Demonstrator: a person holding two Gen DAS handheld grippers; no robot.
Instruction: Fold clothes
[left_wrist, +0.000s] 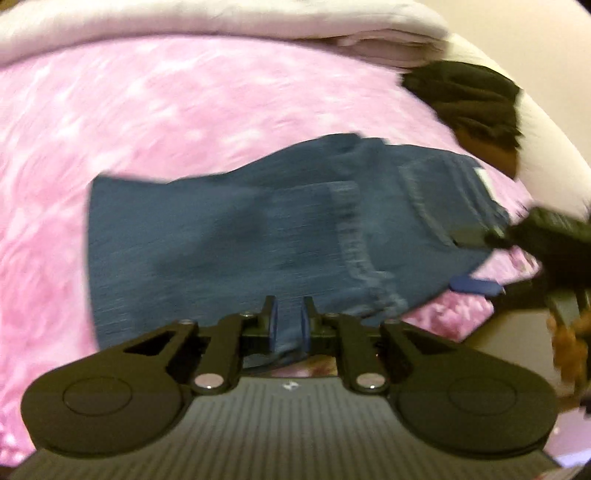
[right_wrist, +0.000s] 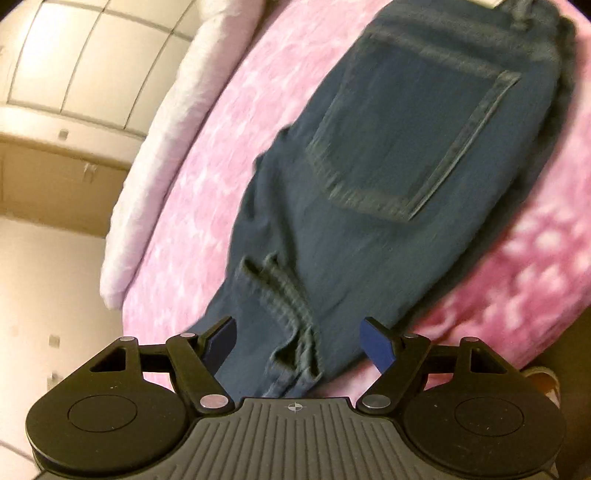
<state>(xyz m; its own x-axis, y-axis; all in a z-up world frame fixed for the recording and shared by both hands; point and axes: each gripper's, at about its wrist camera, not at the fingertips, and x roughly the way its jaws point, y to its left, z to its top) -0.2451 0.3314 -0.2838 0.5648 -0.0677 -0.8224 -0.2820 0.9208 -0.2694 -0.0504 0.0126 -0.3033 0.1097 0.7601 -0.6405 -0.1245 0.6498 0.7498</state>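
Lying folded on the pink blanket (left_wrist: 184, 122), with the jeans (left_wrist: 229, 236) spreading across the bed and the back pocket (right_wrist: 413, 136) facing up. Pinching a fold of the denim at the near edge: left gripper (left_wrist: 290, 321) with jaws pressed close together on the cloth, the blue pads (left_wrist: 273, 325) touching it on both sides. Pointing low and forward along the blanket, nearly level with the cloth.

Hovering over the other end of the jeans: right gripper (right_wrist: 299, 343) with jaws spread wide, the hem (right_wrist: 291, 317) and its thick seam lying between them but touching neither pad clearly. Looking along the length of the jeans, toward the waistband at the far top. Appearing also at the right edge of the left wrist view, as a dark blurred shape (left_wrist: 546, 229) just beside the pocket end, with one blue pad (left_wrist: 474, 285) showing below the denim.

Resting beyond the jeans: a pale folded sheet (left_wrist: 221, 22) along the far edge of the bed, and a dark garment (left_wrist: 469, 96) near the far right corner. Showing at the left of the right wrist view: light cabinets (right_wrist: 66, 66) and a wall. Blurring much of both views, so fine details of the cloth staying unclear.
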